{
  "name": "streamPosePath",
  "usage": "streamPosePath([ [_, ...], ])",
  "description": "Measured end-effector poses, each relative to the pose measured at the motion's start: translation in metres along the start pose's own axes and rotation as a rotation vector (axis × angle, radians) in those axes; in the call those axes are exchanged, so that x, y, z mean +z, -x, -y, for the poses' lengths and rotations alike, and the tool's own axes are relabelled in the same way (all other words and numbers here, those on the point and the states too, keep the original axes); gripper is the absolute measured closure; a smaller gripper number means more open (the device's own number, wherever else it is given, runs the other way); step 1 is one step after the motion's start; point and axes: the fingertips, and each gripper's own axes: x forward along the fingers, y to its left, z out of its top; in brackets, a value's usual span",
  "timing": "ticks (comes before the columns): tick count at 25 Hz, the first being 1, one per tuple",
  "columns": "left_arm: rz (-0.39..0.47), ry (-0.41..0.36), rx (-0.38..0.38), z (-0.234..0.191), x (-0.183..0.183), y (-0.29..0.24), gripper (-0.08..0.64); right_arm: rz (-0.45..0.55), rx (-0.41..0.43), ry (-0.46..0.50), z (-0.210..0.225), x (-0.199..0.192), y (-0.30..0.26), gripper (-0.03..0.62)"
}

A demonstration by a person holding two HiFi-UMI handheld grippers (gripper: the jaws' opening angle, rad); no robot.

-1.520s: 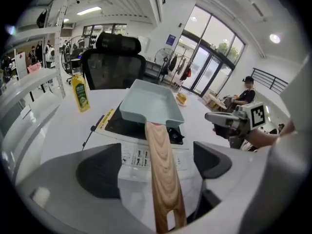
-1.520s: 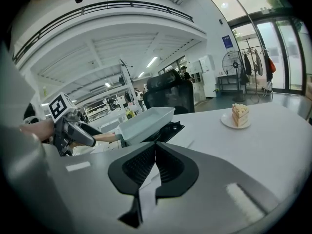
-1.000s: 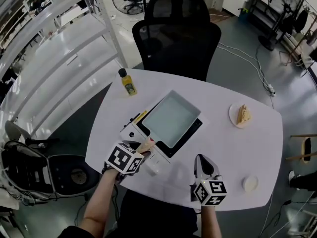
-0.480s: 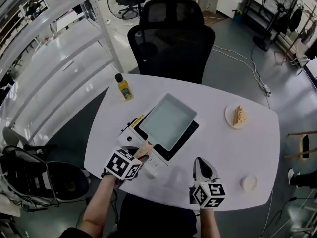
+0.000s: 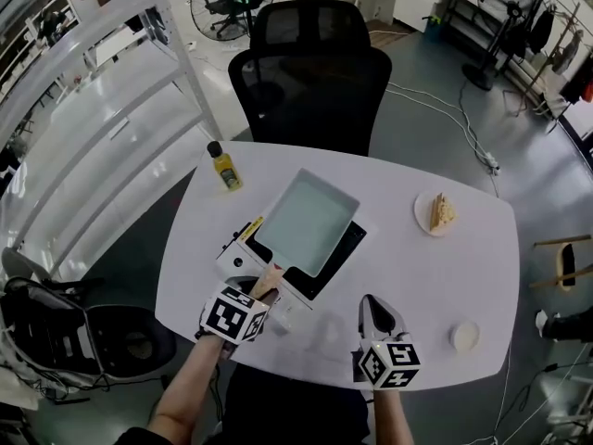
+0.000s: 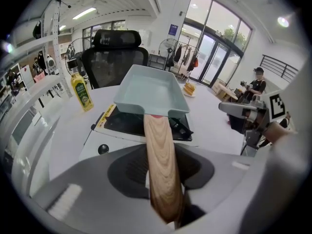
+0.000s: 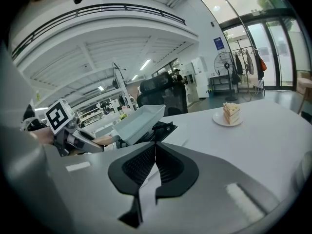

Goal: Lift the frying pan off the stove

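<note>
- Here is the left gripper point(image 6: 165, 177), low at the near edge of the white oval table point(image 5: 445, 276), and its jaws are clamped on the light wooden handle point(image 6: 158, 145) of the pale blue-green rectangular frying pan point(image 5: 307, 219).
- The handle runs straight up the middle between the two dark ribbed fingers point(image 6: 130, 172). Its butt end sits deep in the gripper, and the pads press on it from both sides.
- The frying pan's body stretches away from the fingers, out over the black glass top of the white-bodied stove point(image 5: 341, 251).
- From the right gripper view the pan sits tilted, its far rim higher than the handle end, with a gap showing under it above the stove.
- Over to the right gripper point(image 7: 156, 165): it hangs above the near table edge, well apart from the pan. Its black pads point(image 7: 139, 168) are drawn together with only a sliver of table showing between them, and nothing is in the grip.
- Around the table there is a yellow oil bottle with a black cap point(image 5: 223, 168) beyond the stove's left corner, and a white plate with a cake slice point(image 5: 435, 213) off to the right.
- A small round white dish point(image 5: 464, 337) sits near the right gripper, and a black mesh office chair point(image 5: 306, 72) stands at the far side.
</note>
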Motion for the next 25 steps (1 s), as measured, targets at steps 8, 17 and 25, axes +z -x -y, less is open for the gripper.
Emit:
streamPosePath([
  [8, 0.026, -0.004, -0.010, 0.005, -0.001, 0.006, 0.374, 0.029, -0.009, 0.006, -0.005, 0.007, 0.003, 0.586],
  [17, 0.113, 0.014, -0.052, 0.009, 0.013, 0.029, 0.374, 0.071, -0.052, 0.029, -0.009, 0.020, 0.016, 0.586],
  [25, 0.152, -0.057, -0.062, 0.012, 0.027, 0.046, 0.374, 0.151, -0.129, 0.053, -0.006, 0.044, 0.039, 0.586],
])
